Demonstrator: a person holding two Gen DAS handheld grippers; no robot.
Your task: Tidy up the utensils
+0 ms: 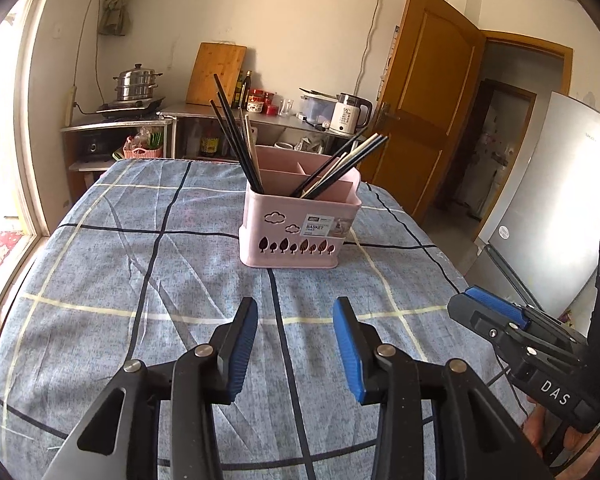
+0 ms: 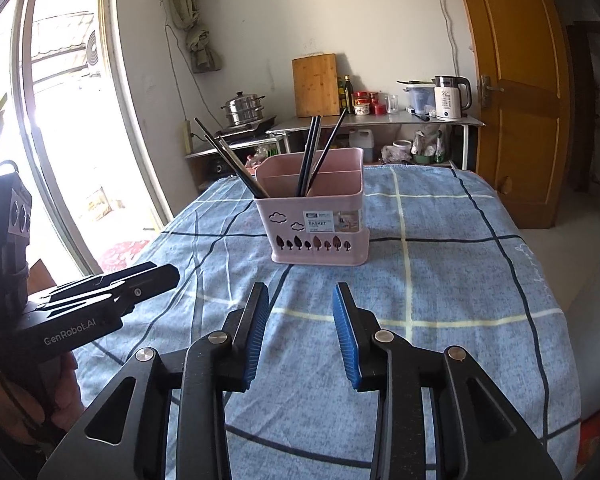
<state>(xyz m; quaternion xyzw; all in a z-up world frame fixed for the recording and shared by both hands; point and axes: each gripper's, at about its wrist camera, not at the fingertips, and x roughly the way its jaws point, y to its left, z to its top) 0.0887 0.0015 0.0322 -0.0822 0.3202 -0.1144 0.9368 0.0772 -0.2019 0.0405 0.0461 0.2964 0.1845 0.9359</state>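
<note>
One desk (image 1: 100, 280) under a blue checked cloth, and mid-desk sits the pink holder (image 1: 298, 228), its label reading "BASKET", dark chopsticks (image 1: 236, 140) leaning out of two compartments. Left hand-held gripper (image 1: 295, 344), marked "GenRobot.AI", is spread and empty; right hand-held gripper (image 2: 300, 332), marked "DAS", likewise.

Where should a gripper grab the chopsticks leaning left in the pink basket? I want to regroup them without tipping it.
Grip the upper shafts of the left-leaning chopsticks, well above the pink basket rim, coming from above and closing across the bundle. Their lower ends are hidden inside. Left gripper is probably nearer.
</note>
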